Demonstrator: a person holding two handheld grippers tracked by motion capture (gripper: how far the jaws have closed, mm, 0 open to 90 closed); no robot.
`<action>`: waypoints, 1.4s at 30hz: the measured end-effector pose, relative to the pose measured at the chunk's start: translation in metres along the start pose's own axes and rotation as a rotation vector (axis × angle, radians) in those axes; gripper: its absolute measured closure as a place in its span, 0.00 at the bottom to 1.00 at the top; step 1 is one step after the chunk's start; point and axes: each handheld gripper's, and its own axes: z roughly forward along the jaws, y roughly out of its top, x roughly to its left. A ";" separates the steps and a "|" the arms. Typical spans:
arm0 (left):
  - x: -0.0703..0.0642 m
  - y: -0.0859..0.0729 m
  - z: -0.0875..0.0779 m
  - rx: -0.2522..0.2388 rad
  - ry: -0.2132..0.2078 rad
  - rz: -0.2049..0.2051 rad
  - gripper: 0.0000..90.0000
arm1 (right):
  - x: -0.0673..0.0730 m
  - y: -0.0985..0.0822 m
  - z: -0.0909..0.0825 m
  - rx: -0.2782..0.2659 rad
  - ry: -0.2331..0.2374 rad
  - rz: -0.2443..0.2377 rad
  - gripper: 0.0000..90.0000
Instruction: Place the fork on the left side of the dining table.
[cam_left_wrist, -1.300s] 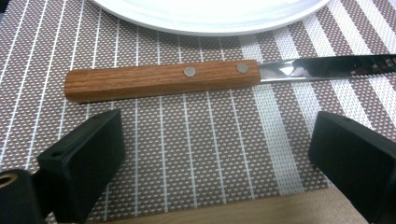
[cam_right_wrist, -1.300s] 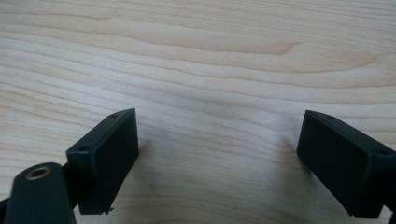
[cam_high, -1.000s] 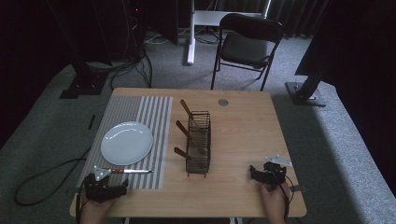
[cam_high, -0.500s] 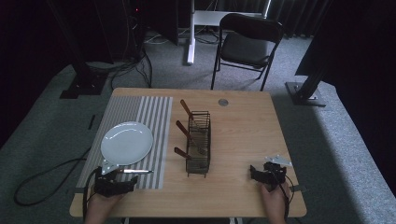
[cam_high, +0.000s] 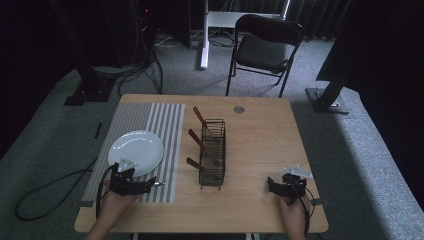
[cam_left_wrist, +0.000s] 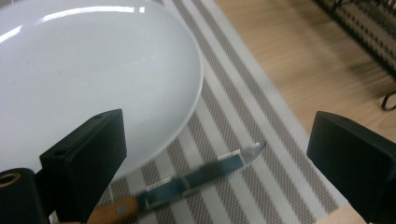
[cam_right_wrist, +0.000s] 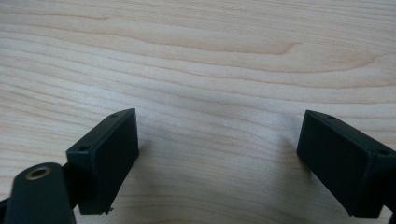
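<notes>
A knife (cam_left_wrist: 196, 179) with a wooden handle lies on the grey striped placemat (cam_left_wrist: 243, 112), its blade pointing away toward the table's middle. My left gripper (cam_left_wrist: 219, 154) is open and low over it, one jaw on each side of the blade. A white plate (cam_left_wrist: 84, 79) sits just beyond the left jaw. From above, the left gripper (cam_high: 142, 185) is at the mat's near edge beside the plate (cam_high: 136, 151), the knife (cam_high: 156, 184) tip poking out to its right. My right gripper (cam_high: 274, 185) rests open at the near right over bare wood (cam_right_wrist: 219, 93).
A black wire basket (cam_high: 212, 150) stands mid-table with three brown-handled utensils (cam_high: 196, 140) leaning out to its left. A small round disc (cam_high: 239, 109) lies near the far edge. A chair (cam_high: 267, 45) stands beyond the table. Cables trail off the near-left corner.
My left gripper has moved forward and to the right, from the table's near edge to straddling the knife. The right gripper has stayed put.
</notes>
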 end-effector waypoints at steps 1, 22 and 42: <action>0.000 0.004 0.000 -0.004 -0.006 0.005 0.05 | 0.000 0.000 0.000 0.000 0.000 0.000 0.14; -0.012 0.082 0.003 -0.075 -0.076 0.030 0.07 | 0.000 0.000 0.000 0.000 0.000 0.000 0.14; -0.026 0.154 0.011 -0.137 -0.126 0.062 0.07 | 0.000 0.000 0.000 0.000 0.000 0.001 0.14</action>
